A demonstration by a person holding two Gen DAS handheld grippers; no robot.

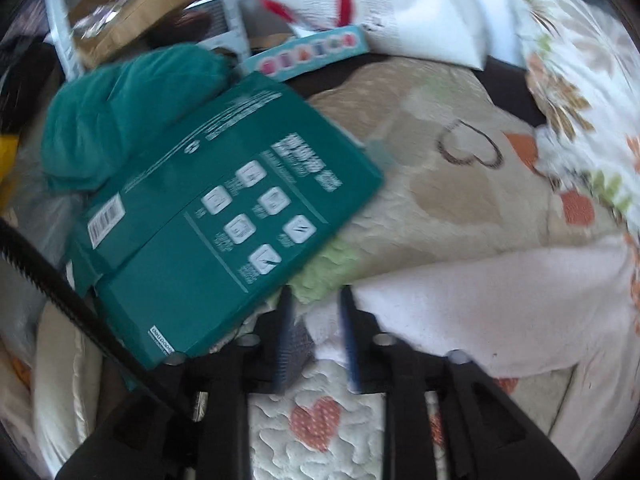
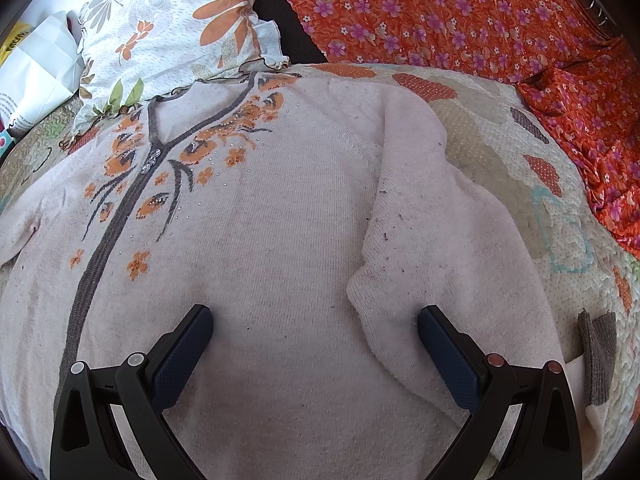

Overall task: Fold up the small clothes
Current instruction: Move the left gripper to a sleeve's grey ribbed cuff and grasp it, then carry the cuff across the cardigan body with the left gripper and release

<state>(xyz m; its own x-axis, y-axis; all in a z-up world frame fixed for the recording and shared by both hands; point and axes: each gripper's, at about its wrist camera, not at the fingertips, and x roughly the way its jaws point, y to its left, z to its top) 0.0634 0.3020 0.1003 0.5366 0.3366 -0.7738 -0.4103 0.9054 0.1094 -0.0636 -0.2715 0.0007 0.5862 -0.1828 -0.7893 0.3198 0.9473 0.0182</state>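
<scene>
Claw fingers of the right claw [image 2: 315, 316] were seen spread wide, nothing held between them, with the pale pink cardigan [image 2: 280, 216] lying beneath and between the two dark blue pads [image 2: 184, 352]. Whether the pads touched the knit could not be told. The cardigan was laid flat on the quilted bed cover [image 2: 500, 148], its orange flower pattern and grey front band at the left, its sleeve [image 2: 424, 232] folded down along the right side toward the near edge. A floral pillow [image 2: 172, 28] was seen at the far left and an orange flowered cloth [image 2: 480, 20] at the far right.

The left claw [image 1: 316, 308] was seen narrowed to a small gap, and an edge of pale pink fabric [image 1: 500, 304] appeared to be pinched between its fingers, though blur made this uncertain. A green box [image 1: 224, 216] lay just left of it on the bed, with a green cloth [image 1: 120, 116] beyond it at the far left.
</scene>
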